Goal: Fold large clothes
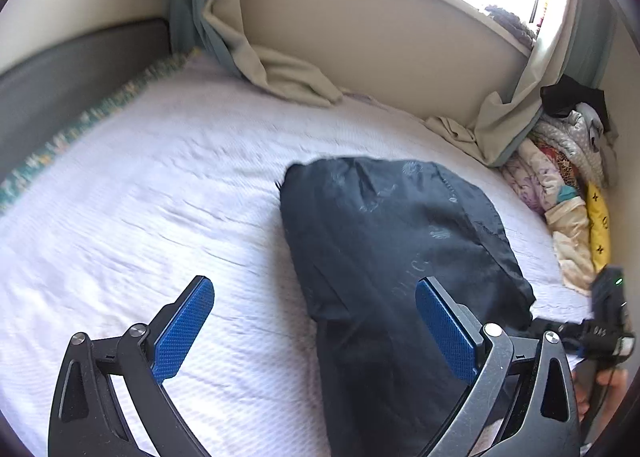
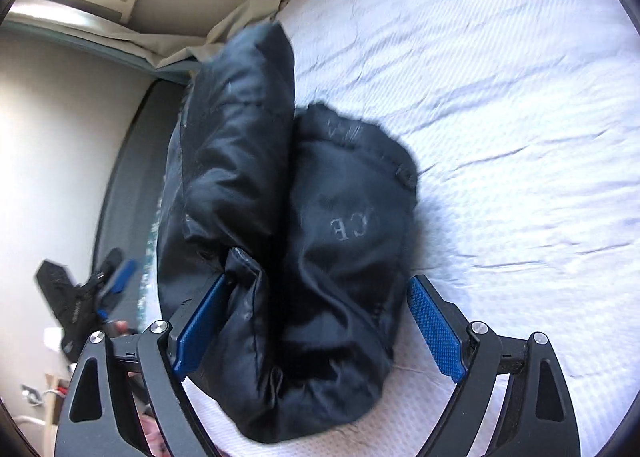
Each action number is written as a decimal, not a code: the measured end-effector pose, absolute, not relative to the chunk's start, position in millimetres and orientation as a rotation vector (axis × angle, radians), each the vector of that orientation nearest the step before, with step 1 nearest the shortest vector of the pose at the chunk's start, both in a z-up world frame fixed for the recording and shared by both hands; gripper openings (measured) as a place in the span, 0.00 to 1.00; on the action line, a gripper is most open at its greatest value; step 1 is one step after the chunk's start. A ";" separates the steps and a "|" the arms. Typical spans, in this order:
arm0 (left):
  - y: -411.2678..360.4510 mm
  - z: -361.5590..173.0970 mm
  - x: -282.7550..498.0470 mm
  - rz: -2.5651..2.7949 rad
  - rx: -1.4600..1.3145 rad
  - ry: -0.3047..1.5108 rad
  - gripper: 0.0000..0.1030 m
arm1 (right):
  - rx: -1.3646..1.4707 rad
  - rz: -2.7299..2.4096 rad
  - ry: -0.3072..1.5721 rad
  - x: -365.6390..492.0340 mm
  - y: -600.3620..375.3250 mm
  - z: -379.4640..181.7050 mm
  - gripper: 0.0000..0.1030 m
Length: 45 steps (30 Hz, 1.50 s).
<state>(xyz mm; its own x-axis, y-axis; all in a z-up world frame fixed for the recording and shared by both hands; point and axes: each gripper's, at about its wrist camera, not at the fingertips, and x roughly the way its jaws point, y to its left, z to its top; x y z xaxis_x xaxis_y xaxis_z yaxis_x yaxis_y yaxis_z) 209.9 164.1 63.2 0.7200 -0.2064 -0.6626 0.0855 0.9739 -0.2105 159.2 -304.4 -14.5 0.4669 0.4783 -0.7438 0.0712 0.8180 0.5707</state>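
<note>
Folded black jacket (image 2: 288, 225) is lying on white bed (image 1: 140, 197) | left gripper (image 1: 316, 333) is hanging open, empty | right gripper (image 2: 316, 333) is hanging open around jacket, not pressing it

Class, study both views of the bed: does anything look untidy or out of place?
Yes. The curtain hems spill onto the white sheet, and crumpled clothes are heaped at the bed's far edge. The dark jacket lies bundled, bulging unevenly.

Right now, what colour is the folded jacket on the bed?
Black, with faint pale lettering; the jacket shows best in the right wrist view.
</note>
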 end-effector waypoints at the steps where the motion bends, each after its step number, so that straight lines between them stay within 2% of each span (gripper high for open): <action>1: 164.3 72.3 198.8 -0.151 -0.149 0.725 0.99 | 0.516 0.219 1.027 150.3 -304.5 2.7 0.86; 5: 155.4 97.6 160.9 -0.109 -0.064 0.629 1.00 | 0.304 0.134 0.855 109.3 -290.4 60.6 0.86; 7: 147.3 103.0 139.0 -0.078 -0.032 0.587 1.00 | 0.245 0.114 0.760 75.4 -279.0 82.2 0.90; 9: 137.3 102.5 116.0 -0.074 -0.006 0.572 1.00 | 0.205 0.111 0.716 50.4 -273.4 83.9 1.00; 10: 131.6 100.6 105.2 -0.075 0.004 0.576 1.00 | 0.176 0.113 0.696 33.7 -265.3 84.8 1.00; 18: 96.9 75.7 39.4 -0.135 0.097 0.614 1.00 | 0.036 0.040 0.716 -18.6 -211.2 51.4 1.00; 31: 75.2 28.2 29.6 -0.115 0.057 0.758 1.00 | 0.064 0.010 0.762 -36.2 -200.2 20.0 1.00; 45: 79.3 15.1 23.6 -0.100 0.054 0.748 1.00 | 0.042 0.010 0.803 -28.8 -186.1 2.0 1.00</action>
<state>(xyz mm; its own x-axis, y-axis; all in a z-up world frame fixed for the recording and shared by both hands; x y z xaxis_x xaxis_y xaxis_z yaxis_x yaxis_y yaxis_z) 23.6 79.3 15.1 0.7288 -0.0718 -0.6809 0.1102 0.9938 0.0131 -28.8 -186.1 2.0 0.6947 0.0247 -0.7189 0.0071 0.9991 0.0412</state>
